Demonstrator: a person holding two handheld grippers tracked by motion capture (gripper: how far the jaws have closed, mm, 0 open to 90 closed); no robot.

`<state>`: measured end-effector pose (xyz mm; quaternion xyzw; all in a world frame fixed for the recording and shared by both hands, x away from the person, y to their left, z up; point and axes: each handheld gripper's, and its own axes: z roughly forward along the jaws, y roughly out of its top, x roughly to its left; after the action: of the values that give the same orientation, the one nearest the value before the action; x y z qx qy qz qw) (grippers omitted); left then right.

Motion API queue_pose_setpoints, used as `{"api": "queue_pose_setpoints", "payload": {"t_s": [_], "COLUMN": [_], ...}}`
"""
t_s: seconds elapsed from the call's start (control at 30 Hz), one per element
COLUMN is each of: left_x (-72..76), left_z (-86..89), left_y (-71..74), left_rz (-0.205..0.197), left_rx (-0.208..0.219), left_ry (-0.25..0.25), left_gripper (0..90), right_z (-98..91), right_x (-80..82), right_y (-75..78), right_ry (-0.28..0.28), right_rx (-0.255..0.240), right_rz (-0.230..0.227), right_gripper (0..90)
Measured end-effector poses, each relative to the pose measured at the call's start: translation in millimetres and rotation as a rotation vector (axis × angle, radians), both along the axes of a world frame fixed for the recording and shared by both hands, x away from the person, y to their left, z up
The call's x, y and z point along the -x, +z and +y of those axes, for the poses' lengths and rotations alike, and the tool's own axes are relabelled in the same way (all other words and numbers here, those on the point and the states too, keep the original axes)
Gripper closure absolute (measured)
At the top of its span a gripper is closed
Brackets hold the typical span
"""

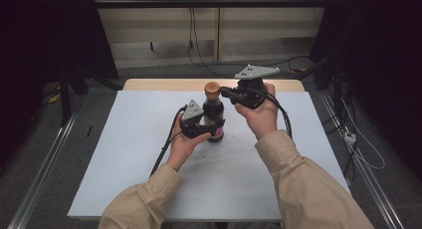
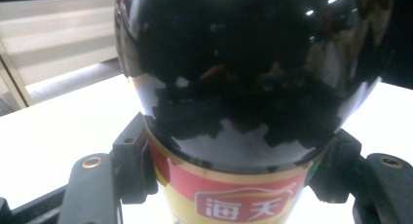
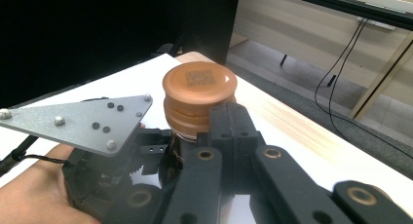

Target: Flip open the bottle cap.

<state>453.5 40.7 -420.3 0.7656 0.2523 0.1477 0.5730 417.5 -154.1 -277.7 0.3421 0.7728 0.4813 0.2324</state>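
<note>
Bottle: a dark glass bottle [image 1: 214,114] stands upright near the middle of the desk [image 1: 124,154], a little toward the far edge; its lower body carries a red and yellow label [image 2: 234,199].
Cap: a round brown cap [image 3: 199,90] sits on the bottle's neck, a square printed code on its top.
Left gripper: the left gripper [image 1: 211,128] has its jaws clamped on the bottle's lower body, one pad on each side at the label's top edge.
Right gripper: the right gripper [image 1: 222,92] comes in from the right at neck height; its jaws are drawn together just beside the cap, touching or nearly so, I cannot tell which.
Desk: pale sheet over a wooden top.
</note>
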Motion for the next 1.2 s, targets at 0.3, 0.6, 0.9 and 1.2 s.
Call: {"api": "queue_pose_setpoints", "payload": {"t_s": [0.3, 0.6, 0.9, 1.2], "left_x": [-0.5, 3.6, 1.3, 1.6], "left_z": [0.1, -8.8, -3.9, -5.1], "left_y": [-0.3, 1.3, -0.5, -0.1], "left_rz": [-0.002, -0.029, -0.007, -0.01], "left_rx": [-0.006, -0.037, -0.008, -0.016], "left_ry": [0.001, 0.018, 0.007, 0.016], "left_gripper": [32.1, 31.8, 31.4, 31.1], "right_z": [0.4, 18.6, 2.1, -10.4], "right_x": [-0.9, 5.3, 3.7, 6.4], "right_y": [0.0, 39.4, 24.8, 13.1], "right_ry": [-0.003, 0.006, -0.025, -0.019], "right_rx": [-0.002, 0.032, -0.024, -0.053], "right_rz": [-0.001, -0.084, -0.076, -0.048], "right_gripper": [90.0, 90.0, 90.0, 90.0]}}
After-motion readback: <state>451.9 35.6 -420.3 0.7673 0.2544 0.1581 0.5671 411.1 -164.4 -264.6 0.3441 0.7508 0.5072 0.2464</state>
